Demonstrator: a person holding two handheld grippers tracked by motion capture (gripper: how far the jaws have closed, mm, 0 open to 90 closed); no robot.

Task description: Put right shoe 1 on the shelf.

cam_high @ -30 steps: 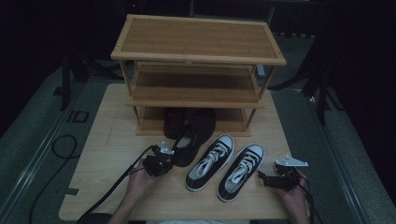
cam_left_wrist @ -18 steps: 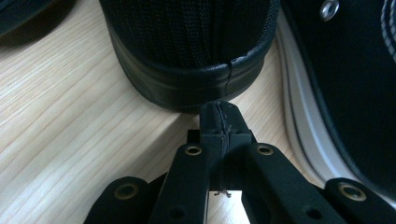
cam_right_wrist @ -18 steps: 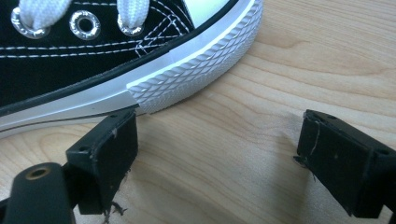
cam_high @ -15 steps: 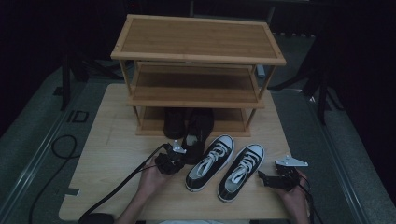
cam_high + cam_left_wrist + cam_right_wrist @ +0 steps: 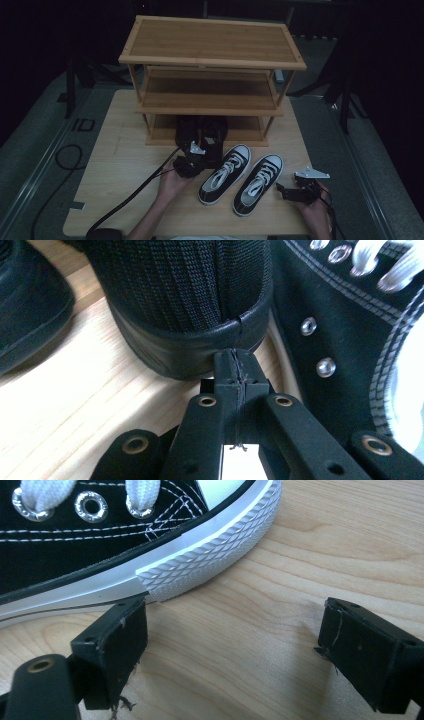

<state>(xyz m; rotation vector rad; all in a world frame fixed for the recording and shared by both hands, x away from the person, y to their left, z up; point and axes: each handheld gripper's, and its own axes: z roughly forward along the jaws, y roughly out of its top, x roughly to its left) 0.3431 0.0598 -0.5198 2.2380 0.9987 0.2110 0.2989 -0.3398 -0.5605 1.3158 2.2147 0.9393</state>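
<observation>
Nudging black shoe's heel (image 5: 195, 347), closed left tool (image 5: 235, 371)

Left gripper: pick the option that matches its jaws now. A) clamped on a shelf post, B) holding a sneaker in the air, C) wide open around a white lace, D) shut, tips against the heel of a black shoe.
D: the left gripper has its jaws pressed together, empty, tips at the black shoe's heel.

A black shoe (image 5: 214, 136) with a ribbed knit upper and smooth leather heel band stands upright on the counter (image 5: 120, 165), toe under the rack's lowest shelf (image 5: 205, 131), heel outward. Its mate (image 5: 185, 131) stands just beside it, parallel.
</observation>
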